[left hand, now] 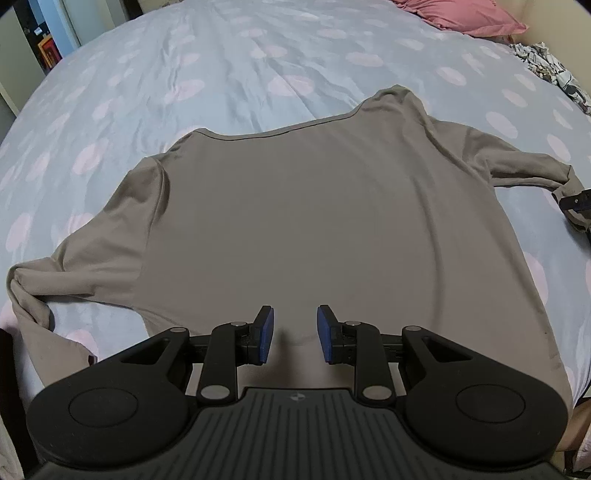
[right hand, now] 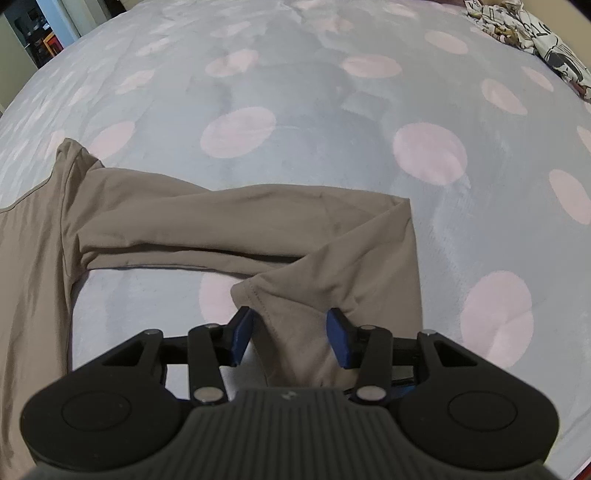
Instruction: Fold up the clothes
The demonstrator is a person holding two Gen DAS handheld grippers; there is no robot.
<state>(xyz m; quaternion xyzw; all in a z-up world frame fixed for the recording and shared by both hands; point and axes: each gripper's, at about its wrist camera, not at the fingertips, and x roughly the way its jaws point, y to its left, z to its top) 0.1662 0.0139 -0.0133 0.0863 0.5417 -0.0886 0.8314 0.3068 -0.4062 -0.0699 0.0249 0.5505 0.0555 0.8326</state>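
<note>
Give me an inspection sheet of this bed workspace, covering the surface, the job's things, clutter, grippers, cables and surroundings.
Surface: bedsheet, pale blue with pink dots, lightly wrinkled.
Job's things: taupe long-sleeved shirt spread flat, collar at the far side; right sleeve bent back on itself, its cuff end between the right gripper's pads.
Clutter: pink pillow at the far edge; patterned cloth bunched at the far right.
Grippers: left gripper open over the shirt's near hem, holding nothing; right gripper open, pads either side of the cuff, not closed on it.
Cables: nothing seen.
Surroundings: doorway and dark shelving at far left.
</note>
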